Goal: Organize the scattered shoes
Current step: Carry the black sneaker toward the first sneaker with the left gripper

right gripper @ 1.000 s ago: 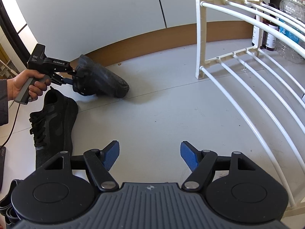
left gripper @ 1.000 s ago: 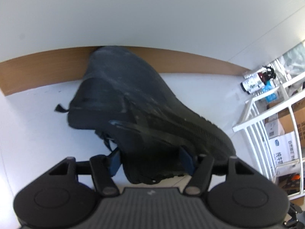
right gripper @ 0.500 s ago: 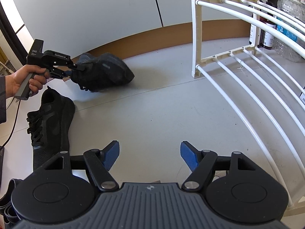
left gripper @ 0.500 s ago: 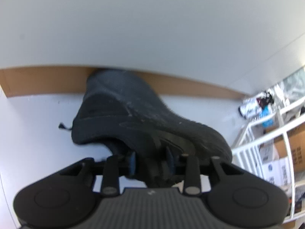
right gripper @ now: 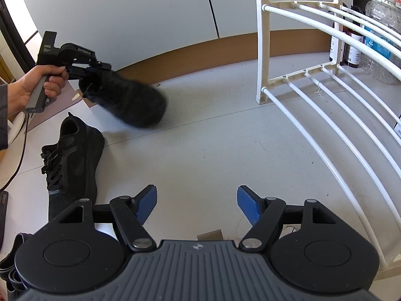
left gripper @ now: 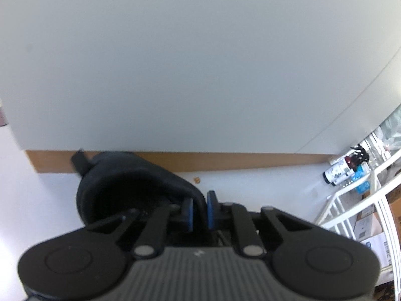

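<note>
Left-wrist view shows the left gripper (left gripper: 199, 209) pinched nearly closed on the collar rim of a black shoe (left gripper: 130, 190), a thin edge that lets the shoe hang toe-outward, clear of the floor (right gripper: 225, 138), for carrying. Right-wrist view has that shoe at 10 o'clock, blurred, its mate (right gripper: 72, 155) lying flat on the floor at 8 o'clock just below, and the right gripper (right gripper: 196, 203) spread wide on nothing. A white rack (right gripper: 325, 95) fills 1 to 4 o'clock with open floor before it, probably where the pair belongs; bottles (right gripper: 351, 50) stand behind its bars.
</note>
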A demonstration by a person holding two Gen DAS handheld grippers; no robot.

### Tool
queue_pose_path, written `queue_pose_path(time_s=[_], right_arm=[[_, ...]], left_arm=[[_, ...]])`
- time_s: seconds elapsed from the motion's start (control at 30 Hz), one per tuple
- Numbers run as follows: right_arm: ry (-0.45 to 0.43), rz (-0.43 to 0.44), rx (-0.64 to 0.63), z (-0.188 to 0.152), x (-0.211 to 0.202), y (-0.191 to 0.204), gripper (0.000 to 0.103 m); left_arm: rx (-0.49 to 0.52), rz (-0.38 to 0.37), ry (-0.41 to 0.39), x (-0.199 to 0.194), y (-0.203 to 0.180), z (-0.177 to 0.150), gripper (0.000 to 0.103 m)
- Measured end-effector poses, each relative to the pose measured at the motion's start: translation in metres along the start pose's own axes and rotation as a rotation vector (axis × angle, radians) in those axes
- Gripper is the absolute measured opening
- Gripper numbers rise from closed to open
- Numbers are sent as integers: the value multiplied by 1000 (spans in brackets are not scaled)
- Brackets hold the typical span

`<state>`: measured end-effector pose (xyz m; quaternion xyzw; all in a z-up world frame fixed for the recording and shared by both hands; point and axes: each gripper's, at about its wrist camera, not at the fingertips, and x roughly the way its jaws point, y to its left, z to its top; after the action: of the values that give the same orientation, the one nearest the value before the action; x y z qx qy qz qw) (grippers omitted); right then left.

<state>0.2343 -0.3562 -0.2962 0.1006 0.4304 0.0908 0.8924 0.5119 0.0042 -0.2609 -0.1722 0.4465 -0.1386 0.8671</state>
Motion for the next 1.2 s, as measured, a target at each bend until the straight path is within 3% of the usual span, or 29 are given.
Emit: queue_pose_path(time_s=[0.3,0.73,1.07,1.2], right_arm=[[-7,39,-11,-2,-4,21,76],[-19,85,-19,4,1,48,76],[-38,124,-3,4,3,73,76],[-26,151,-40,5,8,98,76]], left_arm=[[-58,19,-61,-59,22,-8,8],[-128,-42,-164,-140,32,-18,7],[-143,-4,-233,-202,31,-50,6],[-154,28,-250,-245,50,-61,6]])
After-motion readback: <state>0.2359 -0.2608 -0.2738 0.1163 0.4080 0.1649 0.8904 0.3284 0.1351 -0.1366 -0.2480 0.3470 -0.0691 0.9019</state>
